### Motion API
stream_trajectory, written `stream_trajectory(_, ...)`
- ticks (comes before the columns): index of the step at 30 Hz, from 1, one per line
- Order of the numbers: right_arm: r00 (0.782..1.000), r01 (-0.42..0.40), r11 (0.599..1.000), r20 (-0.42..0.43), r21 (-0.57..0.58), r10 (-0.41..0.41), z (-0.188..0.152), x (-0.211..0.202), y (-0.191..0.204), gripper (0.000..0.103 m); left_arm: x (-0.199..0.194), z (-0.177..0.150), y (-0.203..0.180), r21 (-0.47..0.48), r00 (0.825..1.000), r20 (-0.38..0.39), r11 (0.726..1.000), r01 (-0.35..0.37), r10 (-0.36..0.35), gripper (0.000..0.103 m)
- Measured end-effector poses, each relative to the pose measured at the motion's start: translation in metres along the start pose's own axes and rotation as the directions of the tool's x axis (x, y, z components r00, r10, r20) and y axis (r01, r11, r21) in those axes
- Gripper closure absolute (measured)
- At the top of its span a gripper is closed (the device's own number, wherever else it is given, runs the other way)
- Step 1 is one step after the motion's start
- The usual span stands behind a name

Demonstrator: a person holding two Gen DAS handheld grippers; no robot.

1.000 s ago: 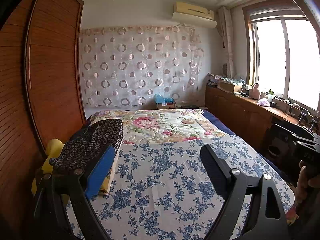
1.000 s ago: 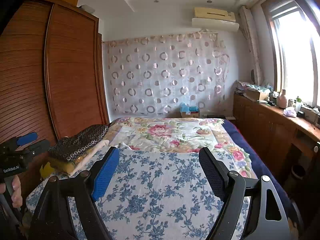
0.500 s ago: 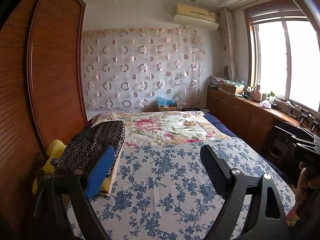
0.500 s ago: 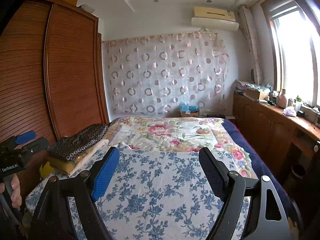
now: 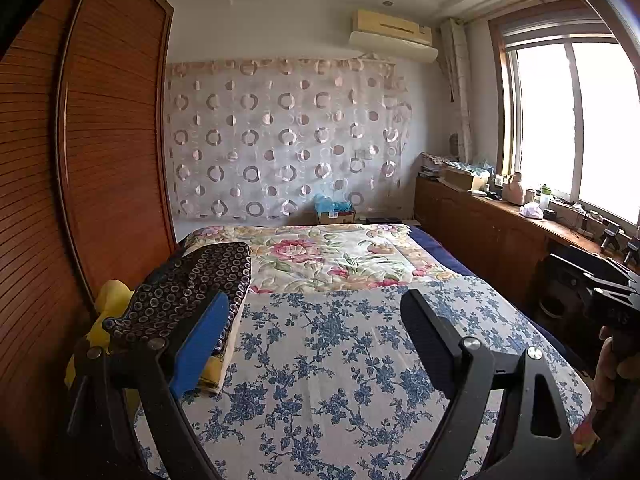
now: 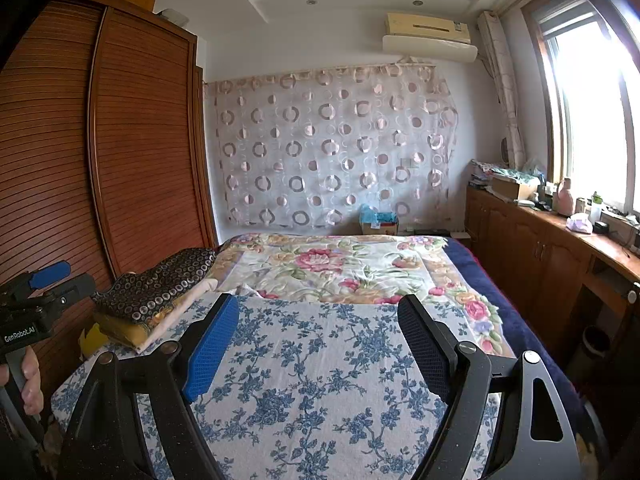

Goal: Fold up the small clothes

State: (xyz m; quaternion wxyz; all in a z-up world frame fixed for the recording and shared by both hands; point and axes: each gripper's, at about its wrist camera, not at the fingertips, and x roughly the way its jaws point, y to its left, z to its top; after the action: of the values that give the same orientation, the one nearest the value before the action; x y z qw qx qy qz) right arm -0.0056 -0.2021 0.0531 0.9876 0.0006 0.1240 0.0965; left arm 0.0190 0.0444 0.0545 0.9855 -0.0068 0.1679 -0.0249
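Note:
A folded dark cloth with a ring pattern (image 5: 192,288) lies on top of a stack of folded clothes, cream and yellow ones below (image 6: 132,330), at the left edge of the bed. The stack also shows in the right wrist view (image 6: 160,284). My left gripper (image 5: 316,320) is open and empty, held above the blue-flowered sheet (image 5: 328,360) just right of the stack. My right gripper (image 6: 320,324) is open and empty above the same sheet (image 6: 320,380), further right. The left gripper's body shows at the left edge of the right wrist view (image 6: 36,300).
A wooden wardrobe (image 5: 100,160) runs along the left of the bed. A pink-flowered quilt (image 5: 320,256) covers the far half. A wooden cabinet with clutter (image 5: 500,216) stands under the window at the right. A cardboard box (image 5: 334,212) sits beyond the bed.
Both views have shifted only slightly; the left gripper tilted a little upward. Both grippers stay open and empty, and the stack has not moved.

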Motion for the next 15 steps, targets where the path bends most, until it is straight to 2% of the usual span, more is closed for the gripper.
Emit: stream_trajectory(15,1.0,0.0,1.0,0.005,0.0,0.0,0.0014,-0.0005,-0.0046,0.02,0.0003,-0.0009,-0.0001,0.001,1.0,0.001,1.0,0.0,0.0,0.015)
